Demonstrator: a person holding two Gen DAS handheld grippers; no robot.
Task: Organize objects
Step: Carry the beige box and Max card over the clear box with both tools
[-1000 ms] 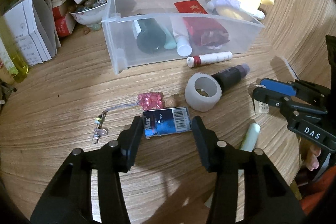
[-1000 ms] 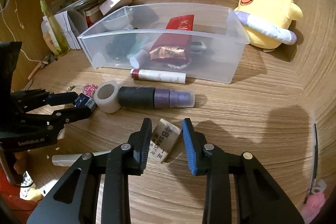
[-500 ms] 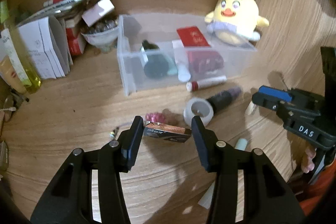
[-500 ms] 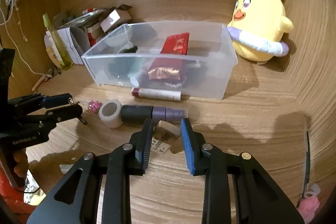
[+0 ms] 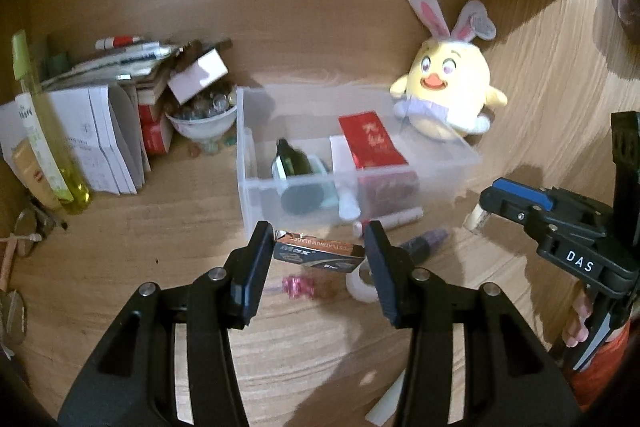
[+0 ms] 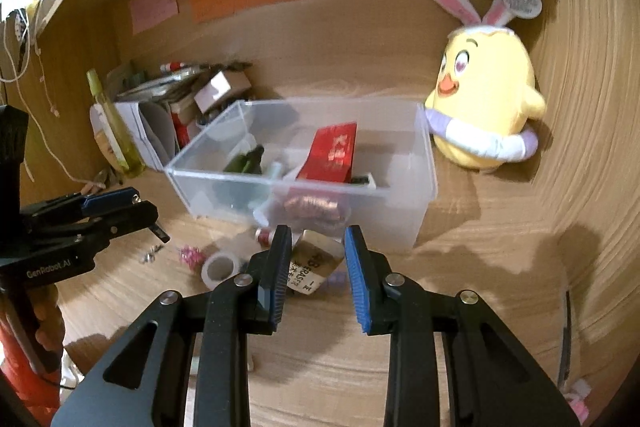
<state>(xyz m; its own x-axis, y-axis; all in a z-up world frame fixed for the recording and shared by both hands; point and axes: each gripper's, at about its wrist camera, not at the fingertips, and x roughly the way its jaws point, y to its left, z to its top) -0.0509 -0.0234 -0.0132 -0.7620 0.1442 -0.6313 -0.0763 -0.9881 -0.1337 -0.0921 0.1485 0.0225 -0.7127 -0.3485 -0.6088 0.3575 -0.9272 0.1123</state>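
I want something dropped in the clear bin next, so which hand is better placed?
Roughly even; maybe right. The right gripper holds the eraser just before the clear bin.

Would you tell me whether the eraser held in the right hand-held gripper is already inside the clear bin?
No. The eraser is clamped in the right hand-held gripper, in front of the clear bin, outside its front wall.
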